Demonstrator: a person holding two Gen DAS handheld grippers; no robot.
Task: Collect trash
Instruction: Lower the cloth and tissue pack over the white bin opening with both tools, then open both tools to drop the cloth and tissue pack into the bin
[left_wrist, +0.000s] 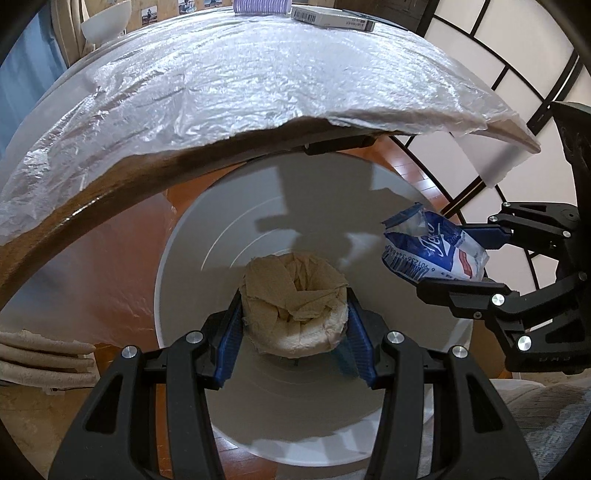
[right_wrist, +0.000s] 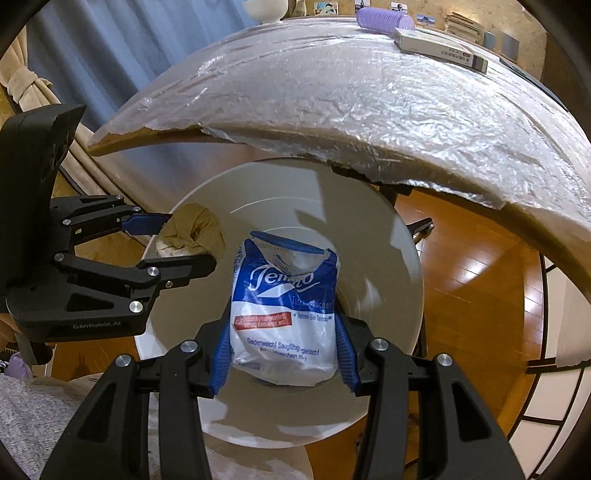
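1. Left gripper (left_wrist: 293, 314): its jaws are clamped on a crumpled beige paper wad (left_wrist: 295, 306), blue pads pressing both sides. The wad hangs over the open mouth of a round white bin (left_wrist: 192, 277) that stands on the wooden floor (left_wrist: 410, 177).
2. Bin, left wrist view: its pale inner wall fills the centre, with shadows of both grippers falling across it. The bin sits below the counter (left_wrist: 110, 195) edge.
3. Counter: a wrinkled clear plastic sheet (left_wrist: 240, 81) covers its top. At the far side lie a flat box (left_wrist: 332, 16) and a purple ribbed roller (left_wrist: 262, 6); a white bowl (left_wrist: 105, 24) stands at the far left.
4. Right gripper (right_wrist: 282, 350): its jaws are clamped on a blue-and-white tissue pack (right_wrist: 284, 306), torn open at its top end. The pack is held above the bin mouth, just beside the wad and apart from it.
5. Right wrist view: the left gripper appears at the left edge with the wad between its pads; the glossy floor lies to the right of the bin.
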